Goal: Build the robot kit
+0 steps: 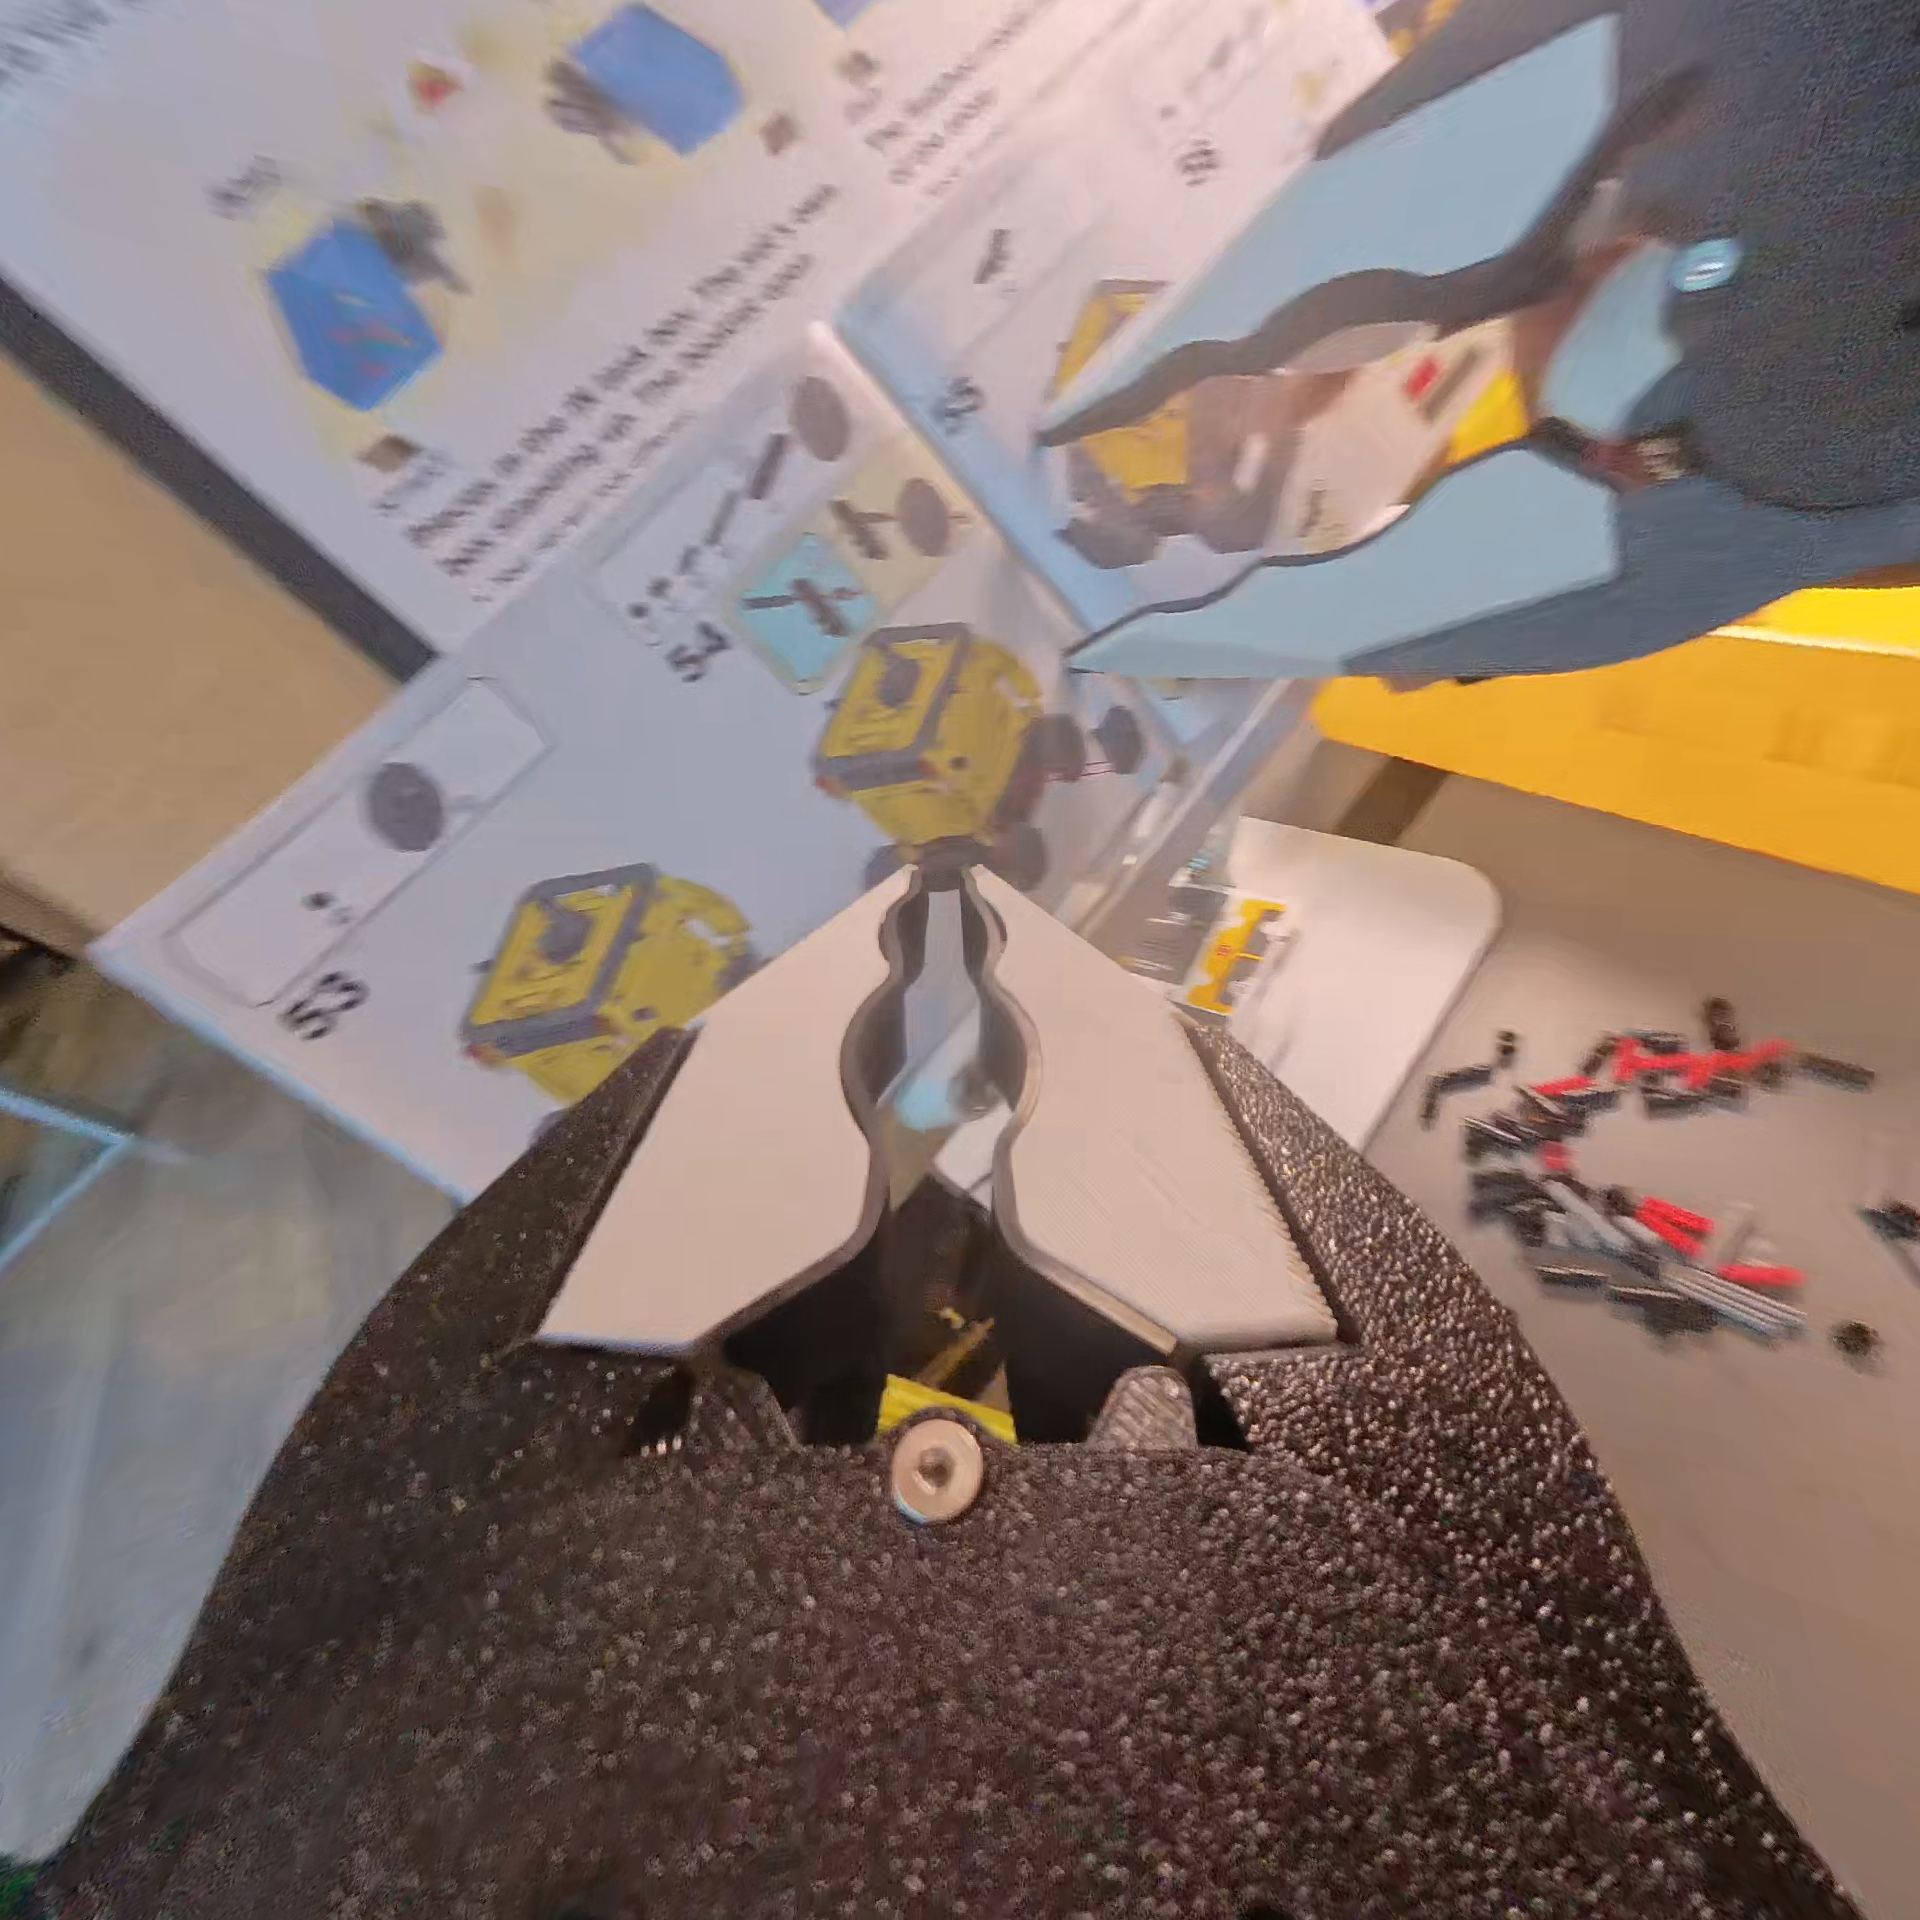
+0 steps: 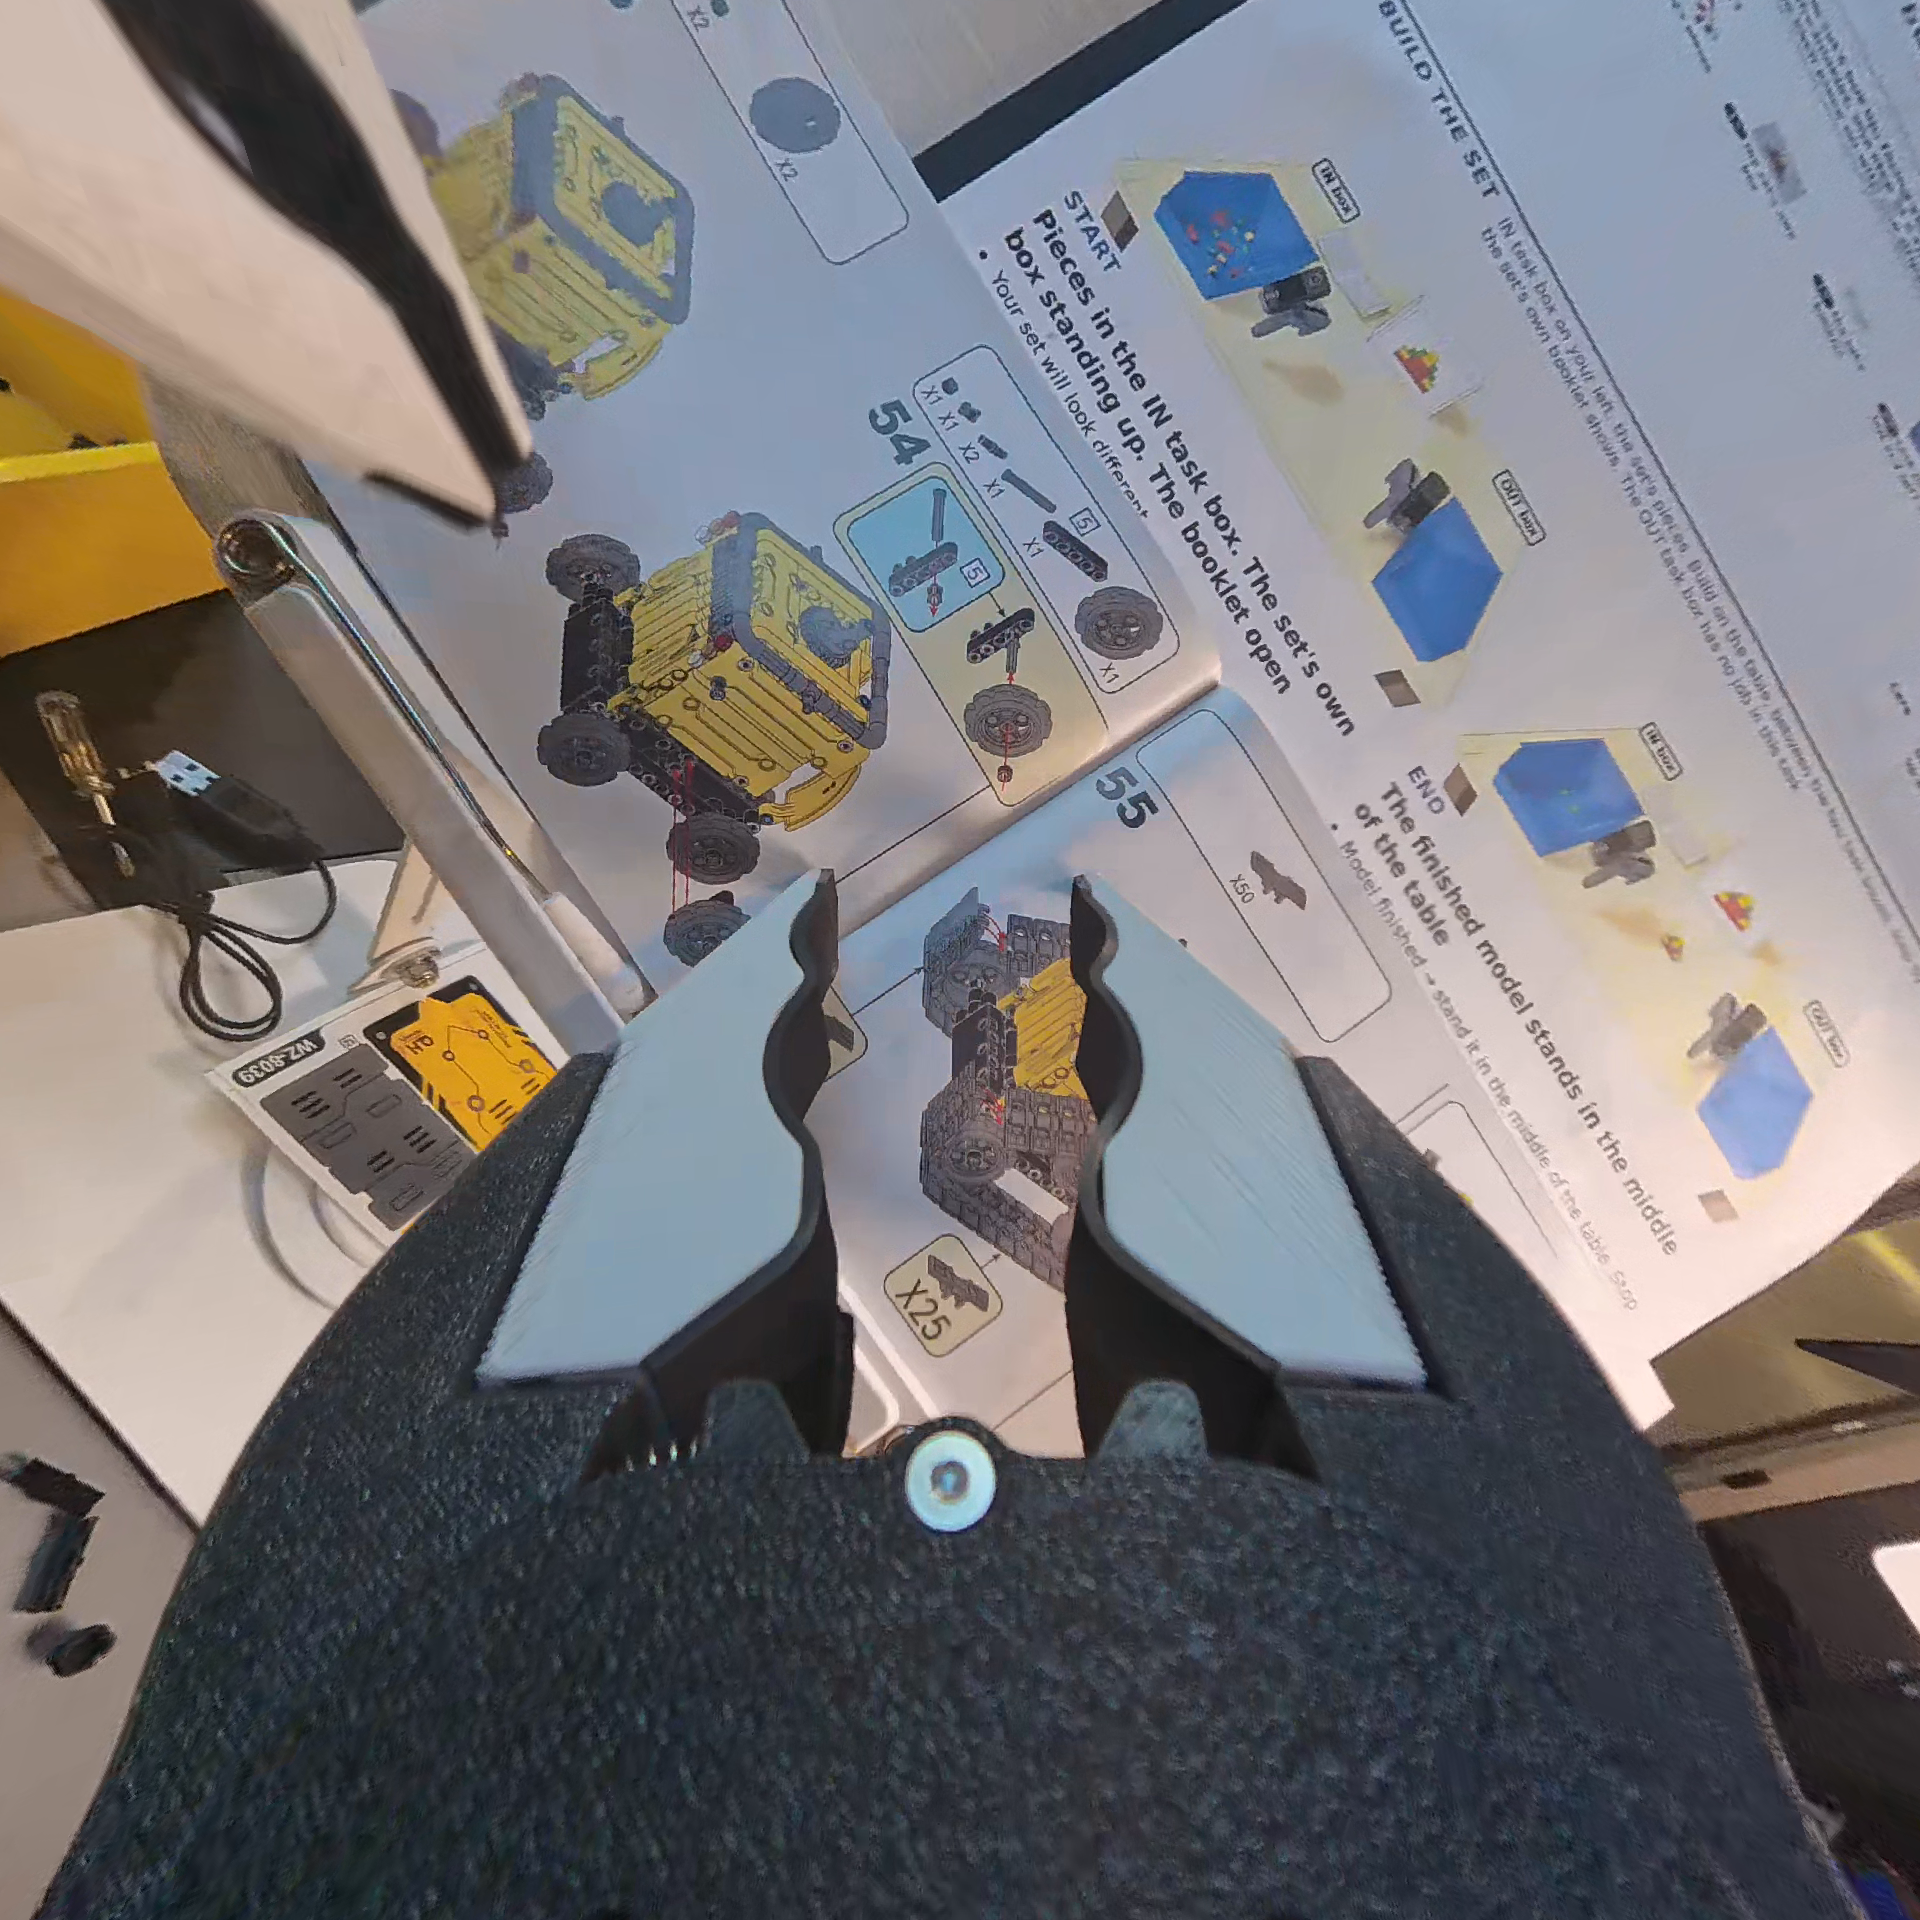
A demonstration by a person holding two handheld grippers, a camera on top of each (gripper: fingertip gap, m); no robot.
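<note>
Left wrist view: the left gripper (image 1: 940, 883) has its jaws nearly together, pinching a small dark piece (image 1: 943, 860) at the tips, in front of the open booklet (image 1: 644, 790). The right gripper (image 1: 1070, 540) hovers above, jaws apart and empty. Loose red and black parts (image 1: 1652, 1184) lie on the table (image 1: 1558, 1558) to the right. A sticker sheet (image 2: 395, 1091) lies beside the booklet stand (image 2: 436, 769).

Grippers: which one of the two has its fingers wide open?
The right gripper: its fingers stand apart, with the booklet page showing between them. The left gripper has its tips pinched shut on what looks like a small dark piece.
</note>
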